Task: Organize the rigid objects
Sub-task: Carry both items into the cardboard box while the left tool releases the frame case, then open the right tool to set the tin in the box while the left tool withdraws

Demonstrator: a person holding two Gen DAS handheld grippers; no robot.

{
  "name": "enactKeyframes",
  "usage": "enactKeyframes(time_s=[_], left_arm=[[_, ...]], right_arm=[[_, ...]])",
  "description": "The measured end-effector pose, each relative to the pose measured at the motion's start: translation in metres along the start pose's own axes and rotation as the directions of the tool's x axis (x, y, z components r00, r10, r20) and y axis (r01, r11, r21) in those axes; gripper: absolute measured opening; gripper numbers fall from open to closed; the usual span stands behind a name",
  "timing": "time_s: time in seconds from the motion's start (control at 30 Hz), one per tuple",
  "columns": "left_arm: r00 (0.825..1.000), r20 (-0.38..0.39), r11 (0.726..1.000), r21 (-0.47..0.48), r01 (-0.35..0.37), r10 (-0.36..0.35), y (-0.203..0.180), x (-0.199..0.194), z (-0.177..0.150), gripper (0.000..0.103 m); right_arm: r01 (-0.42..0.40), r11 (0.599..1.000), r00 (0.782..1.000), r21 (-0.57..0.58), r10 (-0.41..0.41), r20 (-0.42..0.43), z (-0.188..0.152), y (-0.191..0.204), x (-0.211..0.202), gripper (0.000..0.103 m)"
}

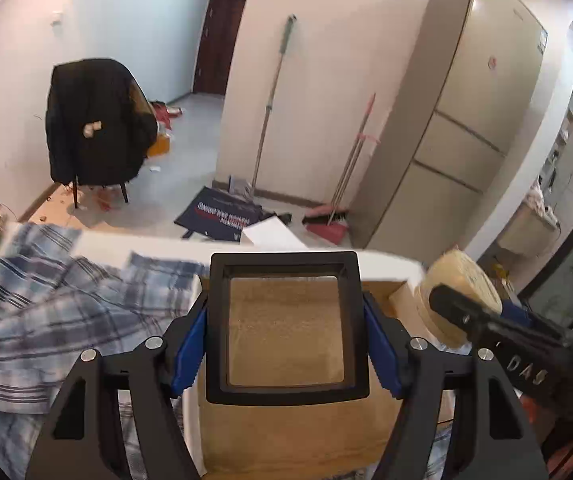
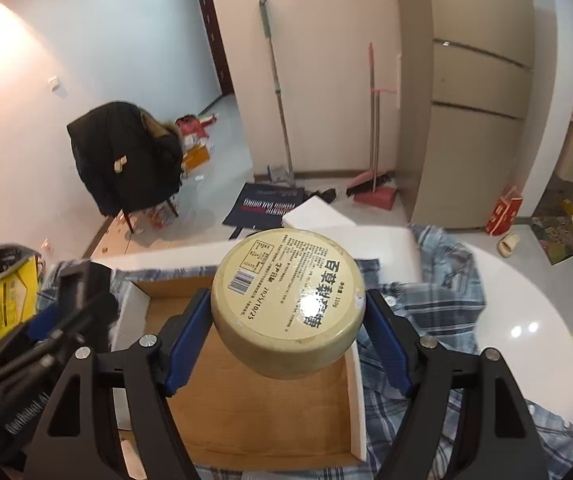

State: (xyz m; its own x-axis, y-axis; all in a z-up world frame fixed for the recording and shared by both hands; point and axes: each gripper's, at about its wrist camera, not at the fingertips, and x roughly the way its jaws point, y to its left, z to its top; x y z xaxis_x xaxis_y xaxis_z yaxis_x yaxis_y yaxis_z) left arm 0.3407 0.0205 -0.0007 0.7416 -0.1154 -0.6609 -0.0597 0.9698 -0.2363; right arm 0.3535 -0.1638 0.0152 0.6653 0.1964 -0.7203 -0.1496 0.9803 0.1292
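Left gripper (image 1: 286, 326) clamped on a black square frame (image 1: 286, 324) — blue pads pressing both sides, frame held above the open box (image 1: 286, 432). Right gripper (image 2: 288, 312) clamped on a round cream tin (image 2: 288, 300), label up, also above the box — wooden floor, white walls. Box resting on a plaid shirt (image 2: 446, 304) over a white table (image 2: 526, 292). Grippers close side by side.

- Black coat (image 2: 126, 160) hangs on chair by wall.
- Mop (image 2: 276, 92) leans on wall, red broom + dustpan (image 2: 374, 184) near it.
- Big tan fridge (image 1: 466, 120) on right.
- Dark bag w/ letters (image 2: 266, 208) lies on floor.
- Plaid shirt (image 1: 58, 304) lies on white table.
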Motion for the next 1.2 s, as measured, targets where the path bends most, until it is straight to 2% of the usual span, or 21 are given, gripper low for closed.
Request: enactKeyframes(time_s=[0.1, 0.2, 0.57, 0.73, 0.87, 1.07, 1.2], left_arm=[[1.000, -0.025, 1.000, 0.024, 0.014, -0.013, 0.003, 0.022, -0.013, 0.072], [0.999, -0.008, 0.999, 0.030, -0.033, 0.033, 0.004, 0.032, -0.018, 0.072], [0.994, -0.085, 0.998, 0.003, -0.067, 0.067, 0.017, 0.066, -0.027, 0.072], [0.992, -0.087, 0.995, 0.042, -0.086, 0.090, 0.012, 0.074, -0.031, 0.072], [0.985, -0.129, 0.991, 0.072, -0.111, 0.119, 0.004, 0.082, -0.035, 0.073], [0.989, -0.111, 0.994, 0.067, -0.091, 0.098, 0.001, 0.076, -0.036, 0.085], [0.992, -0.016, 0.990, 0.063, -0.125, 0.126, 0.002, 0.054, -0.027, 0.085]], right_arm=[[-0.032, 0.999, 0.999, 0.032, 0.033, -0.037, -0.007, -0.010, 0.018, 0.074], [0.006, 1.000, 0.999, 0.020, -0.005, -0.041, -0.011, -0.016, 0.030, 0.074], [-0.061, 0.998, 0.997, 0.005, 0.061, -0.057, -0.024, -0.020, 0.048, 0.074], [-0.033, 0.999, 0.998, -0.037, 0.031, -0.053, -0.027, -0.013, 0.053, 0.074], [-0.027, 0.998, 0.999, -0.055, 0.025, -0.036, -0.029, -0.008, 0.054, 0.074], [-0.026, 0.997, 1.000, -0.066, 0.025, -0.011, -0.029, -0.009, 0.052, 0.074], [-0.025, 0.997, 1.000, -0.070, 0.025, -0.005, -0.030, -0.010, 0.052, 0.074]])
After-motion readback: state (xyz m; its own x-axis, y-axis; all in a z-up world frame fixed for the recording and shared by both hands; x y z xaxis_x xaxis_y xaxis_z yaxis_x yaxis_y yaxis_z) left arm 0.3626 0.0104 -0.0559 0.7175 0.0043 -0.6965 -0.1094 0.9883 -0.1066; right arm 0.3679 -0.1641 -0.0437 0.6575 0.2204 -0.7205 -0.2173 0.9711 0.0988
